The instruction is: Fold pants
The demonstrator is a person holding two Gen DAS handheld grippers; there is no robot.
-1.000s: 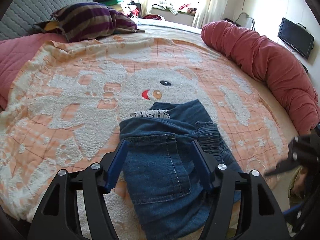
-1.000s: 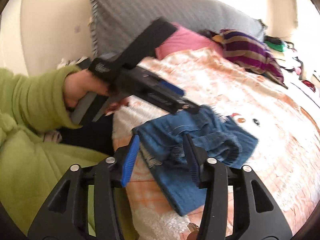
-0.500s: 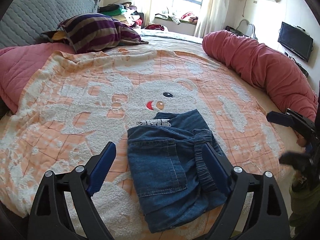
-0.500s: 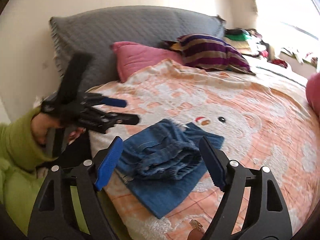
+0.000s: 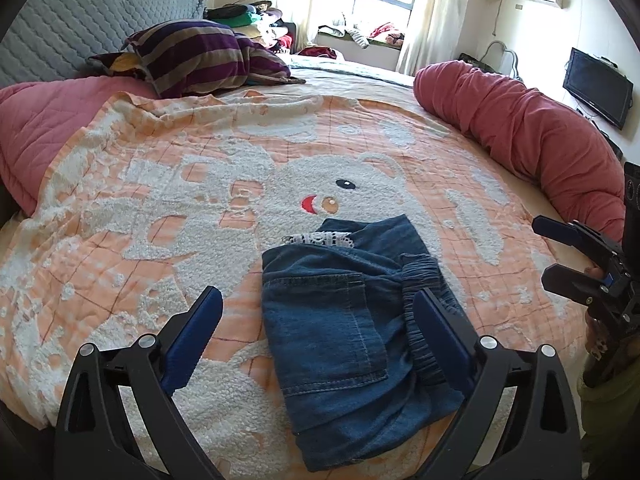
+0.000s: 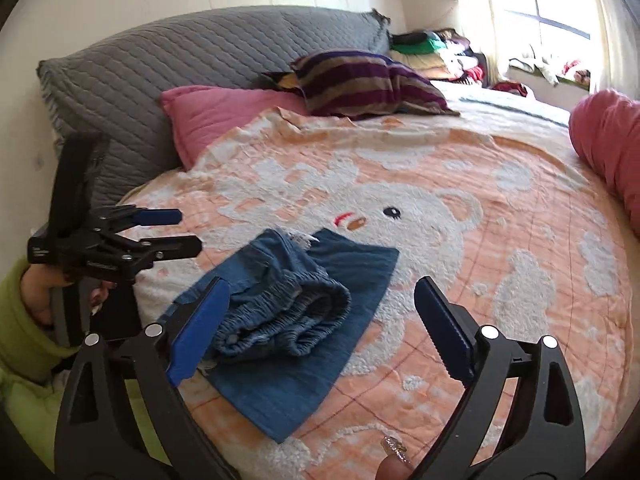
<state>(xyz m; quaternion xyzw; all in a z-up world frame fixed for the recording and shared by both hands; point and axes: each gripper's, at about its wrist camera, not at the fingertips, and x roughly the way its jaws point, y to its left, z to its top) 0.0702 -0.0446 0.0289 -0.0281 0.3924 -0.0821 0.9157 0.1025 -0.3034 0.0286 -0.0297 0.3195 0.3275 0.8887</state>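
Note:
Folded blue denim pants (image 5: 352,320) lie in a compact stack near the front edge of the bed; they also show in the right wrist view (image 6: 296,320), elastic waistband on top. My left gripper (image 5: 318,316) is open and empty, held above and back from the pants. My right gripper (image 6: 322,304) is open and empty, off to the pants' side. Each gripper shows in the other's view: the right one (image 5: 560,252) at the far right, the left one (image 6: 172,228) at the far left.
The bed carries an orange-and-white bear blanket (image 5: 200,184). A rolled red duvet (image 5: 520,128) lies along the right. A striped pillow (image 5: 200,56), a pink pillow (image 6: 224,112) and a grey headboard cushion (image 6: 180,60) sit at the head. A TV (image 5: 598,86) hangs on the wall.
Both grippers have opened wide, let go of the pants and pulled back from them. The pants now lie still on the blanket.

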